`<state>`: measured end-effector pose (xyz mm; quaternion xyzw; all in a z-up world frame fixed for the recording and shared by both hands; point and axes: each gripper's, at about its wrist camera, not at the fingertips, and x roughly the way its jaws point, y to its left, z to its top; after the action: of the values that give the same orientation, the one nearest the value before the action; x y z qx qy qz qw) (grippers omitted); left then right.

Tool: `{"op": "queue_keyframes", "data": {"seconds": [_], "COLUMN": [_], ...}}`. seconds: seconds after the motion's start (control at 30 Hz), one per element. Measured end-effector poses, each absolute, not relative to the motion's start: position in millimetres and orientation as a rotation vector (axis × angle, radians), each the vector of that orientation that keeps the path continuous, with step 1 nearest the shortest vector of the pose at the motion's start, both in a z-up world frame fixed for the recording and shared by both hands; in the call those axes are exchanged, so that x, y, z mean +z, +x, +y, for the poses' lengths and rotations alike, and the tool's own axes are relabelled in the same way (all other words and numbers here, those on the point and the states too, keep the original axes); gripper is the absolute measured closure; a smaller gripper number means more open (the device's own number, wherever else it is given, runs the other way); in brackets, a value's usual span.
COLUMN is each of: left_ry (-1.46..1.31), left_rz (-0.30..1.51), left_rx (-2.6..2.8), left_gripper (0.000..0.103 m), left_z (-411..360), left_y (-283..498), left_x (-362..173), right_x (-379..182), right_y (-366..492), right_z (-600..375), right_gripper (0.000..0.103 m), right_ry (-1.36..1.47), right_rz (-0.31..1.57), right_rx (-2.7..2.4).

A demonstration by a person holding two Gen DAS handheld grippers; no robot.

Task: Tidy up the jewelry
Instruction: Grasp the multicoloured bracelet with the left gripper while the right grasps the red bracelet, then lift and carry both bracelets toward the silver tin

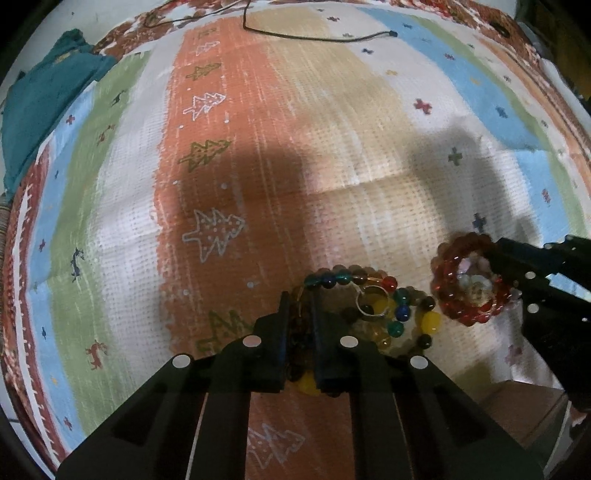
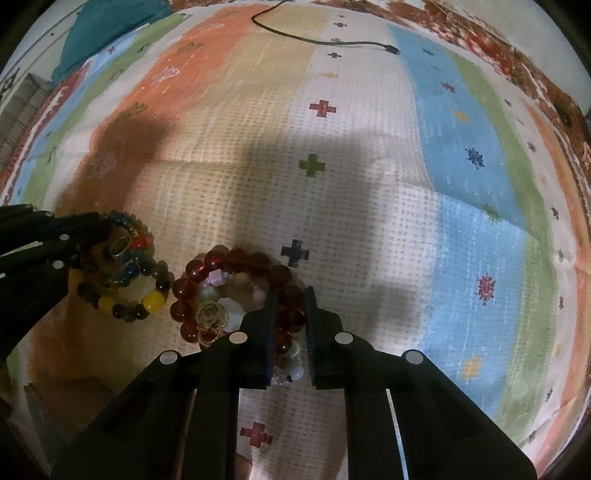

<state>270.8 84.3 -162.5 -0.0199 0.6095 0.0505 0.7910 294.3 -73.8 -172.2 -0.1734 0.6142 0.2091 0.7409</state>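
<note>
A bracelet of mixed green, blue, yellow and dark beads (image 1: 397,314) lies on the striped mat, with a silver ring (image 1: 371,302) on top of it. My left gripper (image 1: 299,306) points down and is shut on its dark beads. Just right of it sits a red bead bracelet (image 1: 443,291) around pale beads. In the right wrist view the red bead bracelet (image 2: 229,264) rings pale pink and white beads (image 2: 216,291) and a gold filigree piece (image 2: 210,314). My right gripper (image 2: 291,295) is shut on its red beads. The left gripper (image 2: 92,245) shows at the left, on the mixed bracelet (image 2: 147,301).
The colourful striped mat (image 1: 332,147) spreads far ahead of both grippers. A black cable (image 1: 314,36) lies at its far edge, and a teal cloth (image 1: 48,96) at the far left. A brown box-like surface (image 1: 517,413) sits close by the right gripper (image 1: 504,269).
</note>
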Motion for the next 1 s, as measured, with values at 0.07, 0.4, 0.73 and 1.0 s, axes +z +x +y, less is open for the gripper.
{"op": "queue_keyframes", "data": {"seconds": [0.07, 0.4, 0.73, 1.0], "left_ry": [-0.055, -0.07, -0.084, -0.089], "left_rz": [1.295, 1.211, 1.141, 1.117], "left_rx": [0.105, 0.064, 0.046, 0.041], "left_gripper": [0.094, 0.094, 0.094, 0.094], "left_z": [85.1, 69.0, 61.5, 59.9], "left_y": [269.9, 249.4, 233.2, 224.0], "left_x": [-154.5, -111.5, -82.1, -71.0], "right_x": [-165.9, -117.1, -90.8, -86.6], "right_y": [294.2, 274.4, 255.7, 255.4], "right_z": [-74.3, -83.1, -79.1, -83.7], "right_gripper": [0.089, 0.089, 0.089, 0.089], "right_ry": [-0.367, -0.335, -0.293, -0.273], "right_rz": [1.344, 1.27, 1.218, 1.209], "right_rx": [0.465, 0.512, 0.549, 0.531]}}
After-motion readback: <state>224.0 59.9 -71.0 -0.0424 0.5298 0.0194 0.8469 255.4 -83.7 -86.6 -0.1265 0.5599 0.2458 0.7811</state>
